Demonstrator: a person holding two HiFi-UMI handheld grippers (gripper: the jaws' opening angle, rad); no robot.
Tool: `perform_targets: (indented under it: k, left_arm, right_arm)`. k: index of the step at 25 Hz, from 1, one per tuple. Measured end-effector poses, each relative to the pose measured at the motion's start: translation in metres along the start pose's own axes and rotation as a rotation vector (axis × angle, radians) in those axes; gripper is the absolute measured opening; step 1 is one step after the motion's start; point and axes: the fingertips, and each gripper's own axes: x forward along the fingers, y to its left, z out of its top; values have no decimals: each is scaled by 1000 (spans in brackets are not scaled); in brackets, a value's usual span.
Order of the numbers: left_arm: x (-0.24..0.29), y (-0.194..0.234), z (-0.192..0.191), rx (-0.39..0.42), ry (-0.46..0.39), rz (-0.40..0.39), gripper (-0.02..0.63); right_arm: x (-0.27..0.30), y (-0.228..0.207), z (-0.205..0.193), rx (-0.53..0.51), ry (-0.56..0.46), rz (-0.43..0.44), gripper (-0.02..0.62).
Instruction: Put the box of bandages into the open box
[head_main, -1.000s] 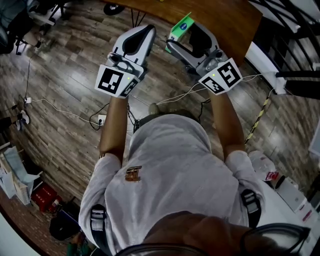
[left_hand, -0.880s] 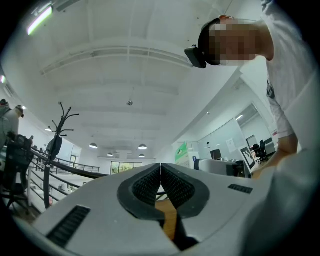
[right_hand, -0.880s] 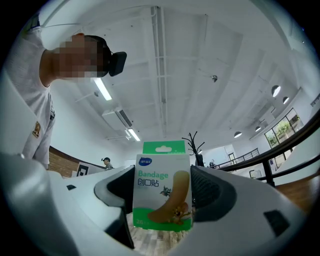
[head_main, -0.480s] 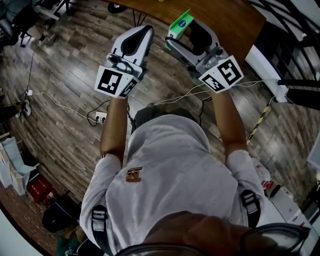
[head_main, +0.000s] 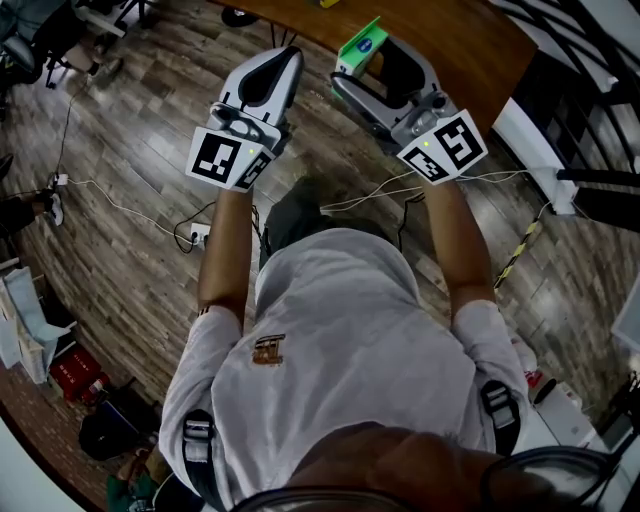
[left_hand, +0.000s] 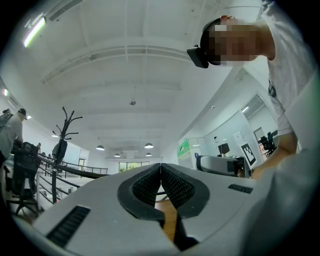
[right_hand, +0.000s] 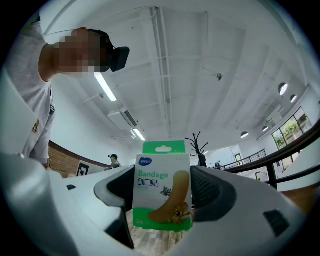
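A white and green box of bandages (right_hand: 162, 187) stands clamped between the dark pads of my right gripper (right_hand: 162, 192), which is shut on it. In the head view the same box (head_main: 360, 48) sticks out past my right gripper (head_main: 375, 70), held over the near edge of a brown wooden table (head_main: 450, 40). My left gripper (head_main: 270, 75) is beside it to the left, over the wood floor. Its jaws are shut, pad against pad, with nothing between them (left_hand: 160, 181). Both grippers point upward toward the ceiling. No open box is in view.
White cables (head_main: 120, 210) and a power strip (head_main: 200, 238) lie on the plank floor below my arms. A red box (head_main: 75, 375) and bags sit at the lower left. Black railings (head_main: 590, 60) run along the upper right. A coat stand (left_hand: 62, 135) and a distant person (left_hand: 12, 132) show in the left gripper view.
Both grippers have stayed nearly in place, edging slightly up in the picture. The floor beneath has shifted as the person steps, a foot now showing below the left arm.
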Motion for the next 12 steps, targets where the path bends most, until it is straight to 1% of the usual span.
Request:
perform_targets:
  k: [4, 12]
  left_arm:
    - [11, 7, -7, -3, -11, -12, 19]
    - [39, 64, -15, -8, -32, -35, 19]
  right_arm:
    - [3, -11, -5, -11, 8, -8, 336]
    - [51, -48, -13, -36, 15, -24, 336]
